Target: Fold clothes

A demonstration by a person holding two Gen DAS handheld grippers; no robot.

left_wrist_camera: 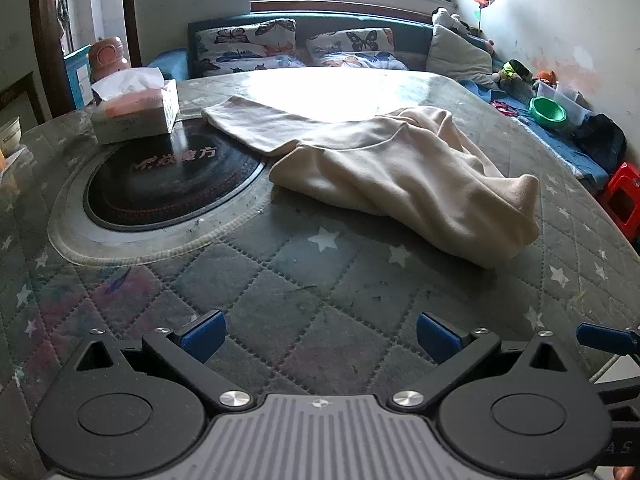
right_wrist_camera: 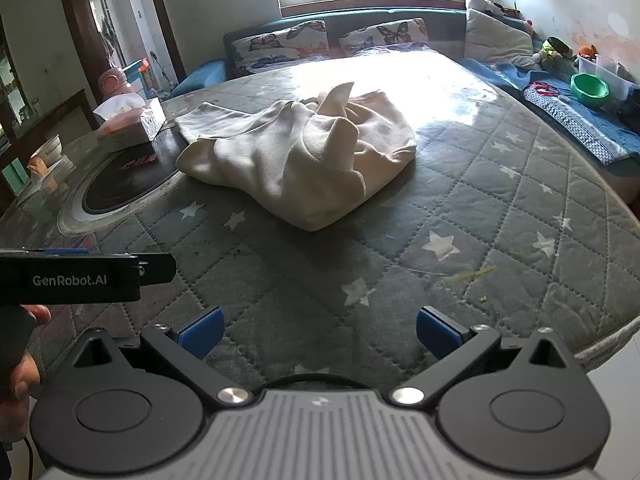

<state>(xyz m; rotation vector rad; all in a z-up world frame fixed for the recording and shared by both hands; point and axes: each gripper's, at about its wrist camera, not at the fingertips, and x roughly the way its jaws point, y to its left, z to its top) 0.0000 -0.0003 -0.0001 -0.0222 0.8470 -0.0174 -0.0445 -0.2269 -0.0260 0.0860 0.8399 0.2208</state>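
A cream sweatshirt lies crumpled on the quilted star-pattern table cover, one sleeve stretched toward the back left. It also shows in the right wrist view, bunched with peaks of cloth standing up. My left gripper is open and empty, low over the cover, well in front of the garment. My right gripper is open and empty, near the table's front edge, also short of the garment. The left gripper's body shows at the left of the right wrist view.
A tissue box stands at the back left beside a round black induction plate set in the table. A sofa with butterfly pillows is behind. A green bowl and a red stool are at the right.
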